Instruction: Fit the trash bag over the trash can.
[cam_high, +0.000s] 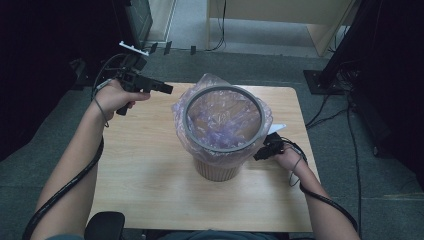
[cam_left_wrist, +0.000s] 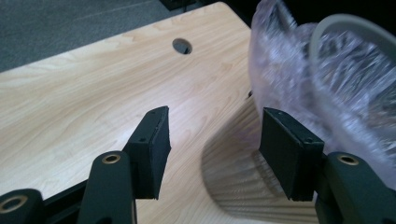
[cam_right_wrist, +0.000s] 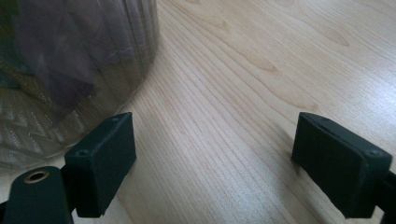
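Two tools are in play here, and both are empty right now. The left tool (cam_high: 159, 87) hangs over the far-left part of the light wooden table (cam_high: 150, 165), jaws set fairly wide with nothing between them, pointing toward the beige ribbed plastic waste bin (cam_high: 217, 170). That bin stands about mid-table, lined with a thin translucent purple plastic bag (cam_high: 220, 117) whose edge is folded out over the top and pinned by a grey plastic ring (cam_high: 189, 127).

The right tool (cam_high: 264, 150) sits low by the bin's right side; in the right gripper view its jaws are spread wide over bare wood, the bin wall just beside the left jaw and not touching as far as I can tell.

My take on the step: looks like the left tool is coming in for the bag or the ring at the far-left rim. I'd grab just the loose film bulging outside the ring and pinch gently so it doesn't tear. The right tool could steady the bin wall, since a light bin like that probably slides or tips if you tug sideways.

Labels or writing: none I can read on the bin, bag or table.
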